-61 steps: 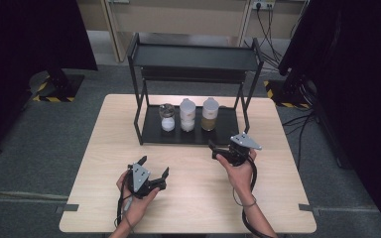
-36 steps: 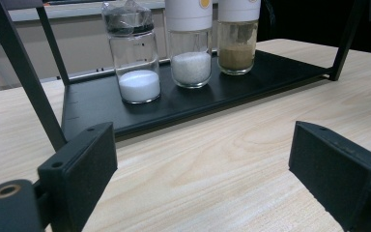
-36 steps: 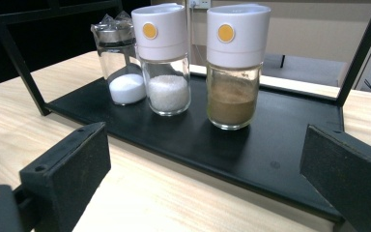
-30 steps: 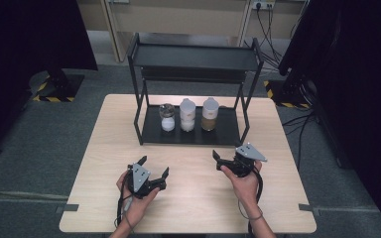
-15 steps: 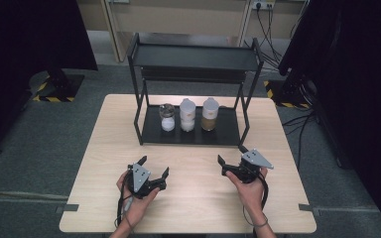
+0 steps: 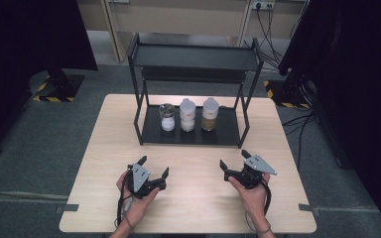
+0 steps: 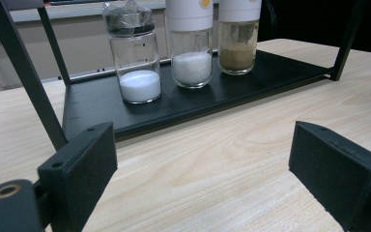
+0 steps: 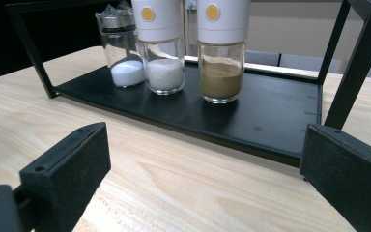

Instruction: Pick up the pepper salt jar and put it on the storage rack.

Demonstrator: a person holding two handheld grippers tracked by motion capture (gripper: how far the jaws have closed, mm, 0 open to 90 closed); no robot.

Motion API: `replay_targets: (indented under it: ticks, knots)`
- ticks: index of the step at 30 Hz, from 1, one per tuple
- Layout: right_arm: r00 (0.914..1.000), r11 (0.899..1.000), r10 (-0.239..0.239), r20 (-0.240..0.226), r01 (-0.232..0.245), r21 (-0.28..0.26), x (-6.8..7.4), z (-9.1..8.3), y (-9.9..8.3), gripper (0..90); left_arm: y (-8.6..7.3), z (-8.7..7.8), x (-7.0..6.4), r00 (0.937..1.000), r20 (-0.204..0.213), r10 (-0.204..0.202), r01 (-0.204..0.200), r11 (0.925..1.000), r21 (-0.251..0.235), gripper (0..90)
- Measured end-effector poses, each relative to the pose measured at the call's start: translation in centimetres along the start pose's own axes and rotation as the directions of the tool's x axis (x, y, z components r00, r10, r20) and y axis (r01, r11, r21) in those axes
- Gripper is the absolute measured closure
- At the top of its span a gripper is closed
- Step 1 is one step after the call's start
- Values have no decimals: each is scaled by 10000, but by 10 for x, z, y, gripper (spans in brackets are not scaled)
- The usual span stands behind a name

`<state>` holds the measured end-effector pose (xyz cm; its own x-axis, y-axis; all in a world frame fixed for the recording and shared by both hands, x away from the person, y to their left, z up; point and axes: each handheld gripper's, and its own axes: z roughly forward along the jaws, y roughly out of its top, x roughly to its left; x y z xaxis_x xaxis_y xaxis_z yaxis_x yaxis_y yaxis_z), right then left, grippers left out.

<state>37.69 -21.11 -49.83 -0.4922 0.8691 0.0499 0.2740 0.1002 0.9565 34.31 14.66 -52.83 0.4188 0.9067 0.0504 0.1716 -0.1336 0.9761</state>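
Both tongs, left (image 6: pixel 153 168) and right (image 6: pixel 234 162), sit wide open and empty on the bench (image 6: pixel 198 198), aimed at three jars (image 6: pixel 188 115) (on the rack's bottom shelf (image 6: pixel 228 134)), probably ready to reach.

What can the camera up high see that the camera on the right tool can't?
The high view takes in the rack's top shelf, the whole table, the grey floor, both hands and both tools: the left tool and the right tool, each open and holding nothing. The right gripper view, close up, has the yellow dots on the two white caps and that tool's own black jaws spread wide. Both share the three jars on the rack's bottom tray: white powder, white grains, brown powder.
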Motion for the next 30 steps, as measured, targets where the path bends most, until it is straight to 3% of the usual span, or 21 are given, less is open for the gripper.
replay_targets:
  ticks: [30]
  knots:
    - [10000, 9999, -90, -9, 89, -97, 0, -22, -8, 41, 0, 0, 0, 10000, -9, -2, 2, 10000, -20, 94]
